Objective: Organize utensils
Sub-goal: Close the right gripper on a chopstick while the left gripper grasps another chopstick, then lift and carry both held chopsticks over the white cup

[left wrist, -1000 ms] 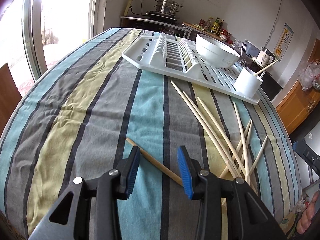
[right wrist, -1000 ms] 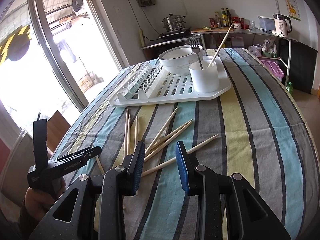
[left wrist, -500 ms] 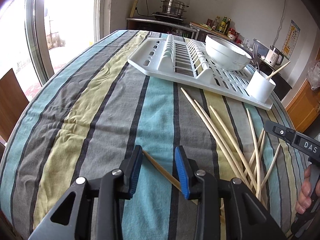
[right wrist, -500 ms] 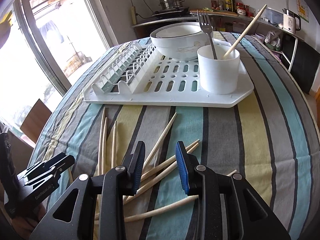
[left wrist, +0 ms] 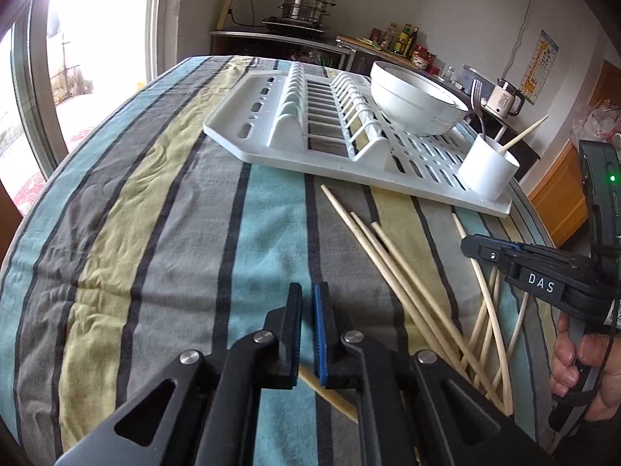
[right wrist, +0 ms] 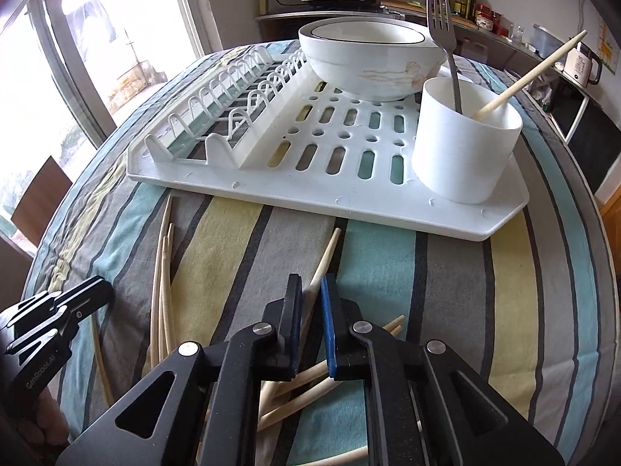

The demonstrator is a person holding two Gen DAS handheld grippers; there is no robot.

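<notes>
Several pale chopsticks point(left wrist: 407, 272) lie loose on the striped tablecloth in front of a white drying rack point(left wrist: 271, 124). In the left wrist view my left gripper point(left wrist: 307, 291) has its jaws closing to a thin slit around a darker brown chopstick point(left wrist: 330, 396), which shows just behind the pads. My right gripper point(right wrist: 310, 283) has its jaws closing on a pale chopstick point(right wrist: 326, 256) that sticks out ahead between the pads. A white cup point(right wrist: 462, 155) on the rack point(right wrist: 349, 190) holds a fork point(right wrist: 442, 27) and one chopstick point(right wrist: 535, 73).
A white bowl point(right wrist: 368, 62) sits on the rack behind the cup. More chopsticks point(right wrist: 163, 272) lie to the left of the right gripper. A hand holds the other gripper at the right edge point(left wrist: 469, 244) of the left wrist view. The table's rounded edge falls away on both sides.
Both pairs of jaws have gone from part open to nearly shut, each around a chopstick. The right gripper moved forward and down towards the rack; the left edged forward.
</notes>
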